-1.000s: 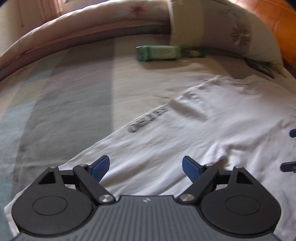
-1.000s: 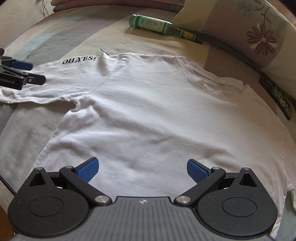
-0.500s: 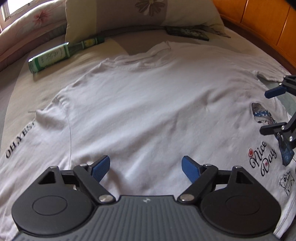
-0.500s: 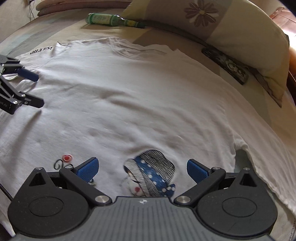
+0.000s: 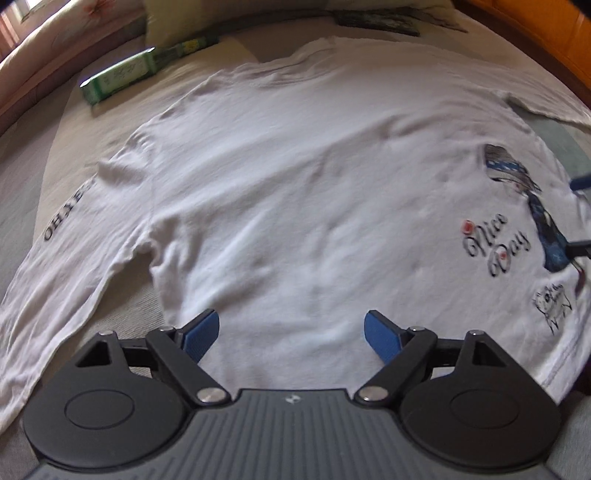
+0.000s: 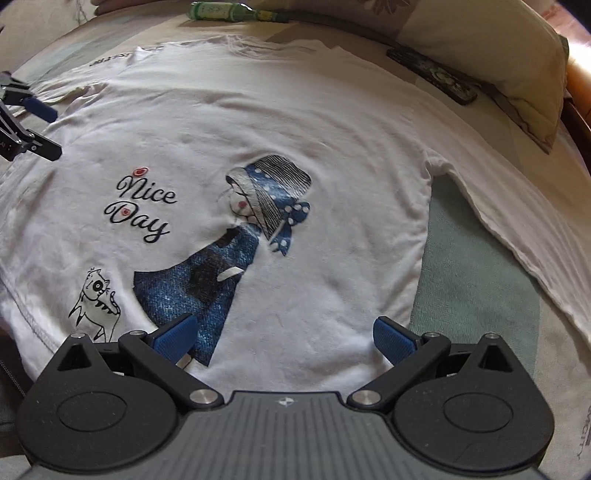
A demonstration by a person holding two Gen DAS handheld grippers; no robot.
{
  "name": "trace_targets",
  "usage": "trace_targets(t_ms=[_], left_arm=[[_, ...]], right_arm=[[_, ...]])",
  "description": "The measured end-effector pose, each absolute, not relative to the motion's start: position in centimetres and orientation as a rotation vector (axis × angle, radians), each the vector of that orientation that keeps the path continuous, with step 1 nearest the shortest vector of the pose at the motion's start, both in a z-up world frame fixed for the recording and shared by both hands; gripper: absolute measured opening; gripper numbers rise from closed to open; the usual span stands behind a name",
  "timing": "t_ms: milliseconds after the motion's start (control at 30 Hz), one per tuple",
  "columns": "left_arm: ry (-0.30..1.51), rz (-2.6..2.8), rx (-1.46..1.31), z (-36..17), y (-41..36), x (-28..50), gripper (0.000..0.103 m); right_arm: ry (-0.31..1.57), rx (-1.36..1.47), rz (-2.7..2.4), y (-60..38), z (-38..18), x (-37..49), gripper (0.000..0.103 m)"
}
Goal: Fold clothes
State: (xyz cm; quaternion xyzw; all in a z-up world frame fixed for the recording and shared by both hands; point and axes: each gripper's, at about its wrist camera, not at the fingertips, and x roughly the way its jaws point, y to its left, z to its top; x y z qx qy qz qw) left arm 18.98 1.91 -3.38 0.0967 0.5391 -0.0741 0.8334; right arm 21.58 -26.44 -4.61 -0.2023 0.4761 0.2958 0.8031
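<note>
Left gripper (image 5: pixel 291 328): jaws wide apart, blue pads clear of the cloth, nothing held. Right gripper (image 6: pixel 282 334): likewise spread wide and empty, poised over the lower hem.

White long-sleeved T-shirt (image 6: pixel 332 122): spread flat, print side up, filling the centre of both views. "Nice Day" lettering (image 6: pixel 142 205) left of centre in the right wrist view; girl-in-bonnet print (image 6: pixel 258 206) at centre. One sleeve (image 5: pixel 70 266) extended toward lower left of the left wrist view; the other sleeve (image 6: pixel 517 221) running down the right edge of the right wrist view.

Progress: no fold made yet. Garment laid out and mostly smooth; sleeves, sides and hem all left to fold.

Surface: bed with striped cover (image 6: pixel 476 280), pale green and beige. Green bottle (image 5: pixel 122 75) at upper left, pillow (image 6: pixel 480 40) at upper right, dark remote control (image 6: pixel 432 75) below it. Orange wooden panel (image 5: pixel 535 33) at upper right of the left wrist view.
</note>
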Motion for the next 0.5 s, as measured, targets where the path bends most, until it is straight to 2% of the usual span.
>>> trace_targets(t_ms=[267,400,500], left_arm=[[1.047,-0.56,0.423,-4.5,-6.1,13.9,0.085],[1.057,-0.6,0.427,-5.4,-4.7,10.6,0.088],[1.105,-0.604,0.471,-5.4,-3.5,8.6,0.089]], right_arm=[[0.895,-0.572,0.942,-22.0,-4.9,18.4,0.103],[0.851,-0.594,0.995,-23.1,-5.4,16.1,0.103],[0.908,-0.57,0.987,-24.4,-5.1,16.4,0.103]])
